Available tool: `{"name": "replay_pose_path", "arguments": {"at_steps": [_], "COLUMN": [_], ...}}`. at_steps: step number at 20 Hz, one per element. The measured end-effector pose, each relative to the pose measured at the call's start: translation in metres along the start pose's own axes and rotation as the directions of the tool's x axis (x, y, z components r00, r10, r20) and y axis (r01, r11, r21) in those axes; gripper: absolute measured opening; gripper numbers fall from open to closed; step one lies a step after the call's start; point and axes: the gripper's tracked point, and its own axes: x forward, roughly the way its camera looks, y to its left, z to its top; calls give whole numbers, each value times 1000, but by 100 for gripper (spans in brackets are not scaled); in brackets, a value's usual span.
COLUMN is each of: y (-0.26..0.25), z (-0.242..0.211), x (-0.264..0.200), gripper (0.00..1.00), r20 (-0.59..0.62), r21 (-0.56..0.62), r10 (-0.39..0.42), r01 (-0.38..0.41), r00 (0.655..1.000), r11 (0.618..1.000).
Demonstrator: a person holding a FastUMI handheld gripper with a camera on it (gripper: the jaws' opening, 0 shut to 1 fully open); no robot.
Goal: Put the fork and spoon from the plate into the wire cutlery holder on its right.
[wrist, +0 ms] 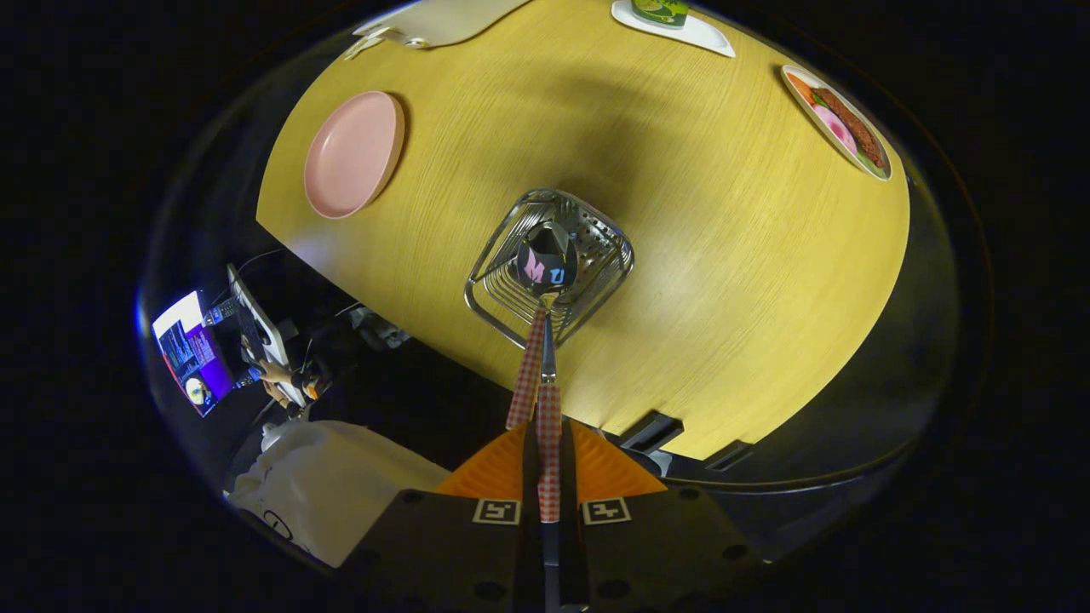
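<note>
Your gripper (549,477) was clenched on the spoon (546,255) over the holder (596,272), a second checked handle (525,375) alongside, and the plate (353,153) lay bare.

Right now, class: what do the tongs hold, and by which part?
The tongs are shut on the spoon, gripping its checked handle; the bowl hangs over the wire cutlery holder.

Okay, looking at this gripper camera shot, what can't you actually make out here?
- Fork: a second checked handle leans beside the shiny metal spoon; its head sits behind the bowl.
- Silver wire cutlery holder: inside hidden by the spoon.
- Gripper: fingers shut on the spoon's red-checked handle.
- Food on the far oval plate: too small.
</note>
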Motion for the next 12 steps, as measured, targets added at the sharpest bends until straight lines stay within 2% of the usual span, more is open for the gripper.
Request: {"name": "replay_pose_path", "arguments": {"at_steps": [9,11,12], "y": [-2,2,4], "z": [15,20,23], "x": [5,2,0], "gripper": [14,19,25], "r20": [-42,-29,-10], "r21": [39,55,65], "r10": [17,32,41], "r01": [-15,-30,-40], "r00": [999,999,999], "r11": [999,998,997]}}
